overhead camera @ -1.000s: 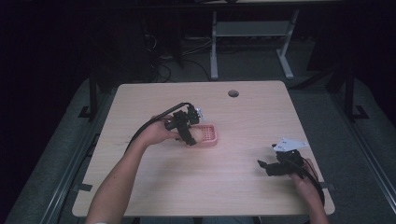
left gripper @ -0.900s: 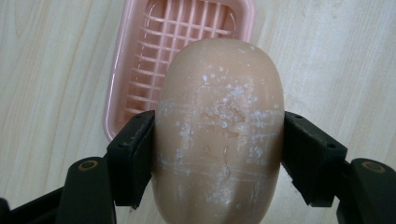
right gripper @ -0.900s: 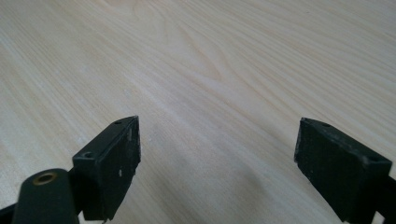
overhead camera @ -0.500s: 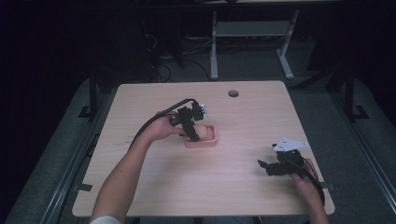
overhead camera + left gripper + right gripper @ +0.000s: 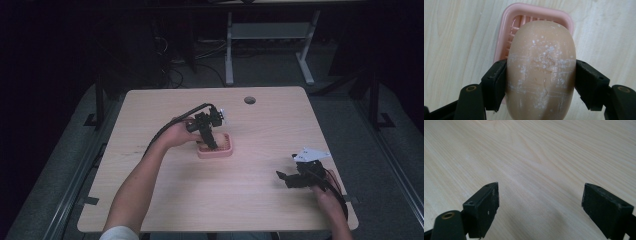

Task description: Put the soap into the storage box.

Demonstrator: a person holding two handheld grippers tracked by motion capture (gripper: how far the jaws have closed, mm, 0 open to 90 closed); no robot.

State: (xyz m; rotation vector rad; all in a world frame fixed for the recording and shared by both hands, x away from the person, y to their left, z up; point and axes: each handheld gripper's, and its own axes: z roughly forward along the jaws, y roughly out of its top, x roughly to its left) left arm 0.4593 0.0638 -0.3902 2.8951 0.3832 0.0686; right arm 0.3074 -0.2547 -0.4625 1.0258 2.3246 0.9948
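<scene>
Clamped across its middle by the left tool (image 5: 541, 86), a tan soap bar (image 5: 541, 72) flecked with white hangs over a pink ribbed dish (image 5: 215, 146) near the centre of the surface (image 5: 250, 200); whether it already touches the ribs is hard to tell. The bar looks offset toward the dish's near rim, so the likely next step calls for centring it, lowering it flat, and parting the jaws only once it rests. The right tool (image 5: 295, 178), jaws apart and empty, sits low near the surface's right edge.
</scene>
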